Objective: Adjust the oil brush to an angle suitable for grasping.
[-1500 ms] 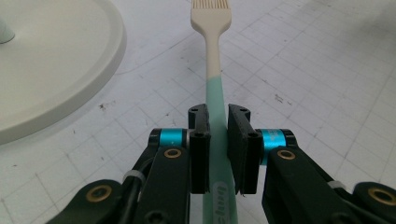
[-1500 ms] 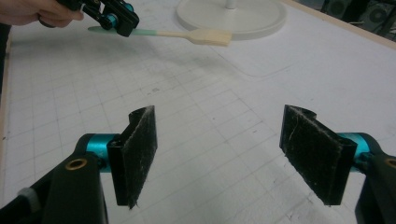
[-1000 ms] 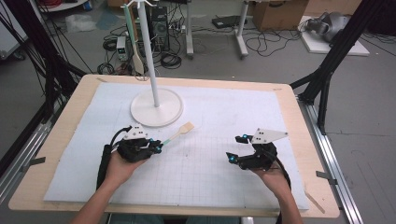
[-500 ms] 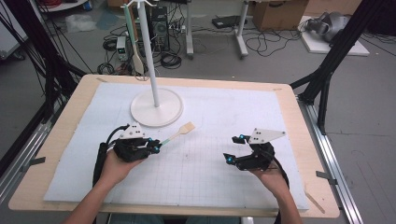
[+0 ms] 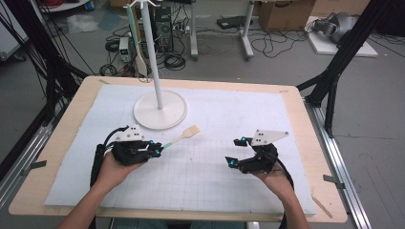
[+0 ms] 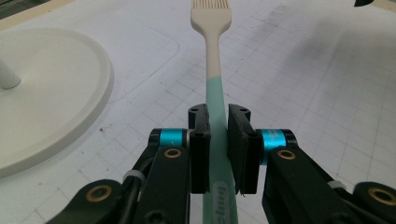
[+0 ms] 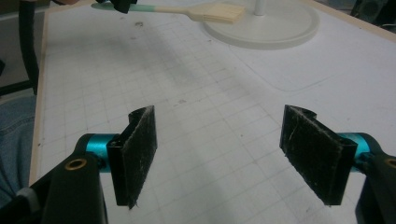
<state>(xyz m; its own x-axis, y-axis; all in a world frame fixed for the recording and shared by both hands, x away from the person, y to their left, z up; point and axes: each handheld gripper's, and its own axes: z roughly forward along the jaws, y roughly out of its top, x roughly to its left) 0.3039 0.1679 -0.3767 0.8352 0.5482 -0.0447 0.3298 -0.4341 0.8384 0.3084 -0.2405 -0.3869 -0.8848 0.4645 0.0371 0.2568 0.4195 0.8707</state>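
Left claw [image 6: 218, 140] is clenched on the mint-green handle of a flat silicone brush [image 6: 215, 51], whose cream ribbed head points away over the gridded white mat [image 5: 229, 119]. Right claw [image 7: 229, 154] hangs released, its felt-lined jaws wide. Beyond, a round white stand base [image 5: 160, 109] sits close beside the brush head on the table [image 5: 57, 138].

Stand [image 5: 159, 110] at the mat's [image 5: 229, 143] far left — brush [image 5: 184, 136] just before it.

White round-based stand [image 5: 159, 109] sits on the gridded mat [image 5: 229, 119] covering the bench [image 5: 305, 143], another spatula [image 5: 139, 57] hangs from it, cables all over the floor [image 5: 267, 45].
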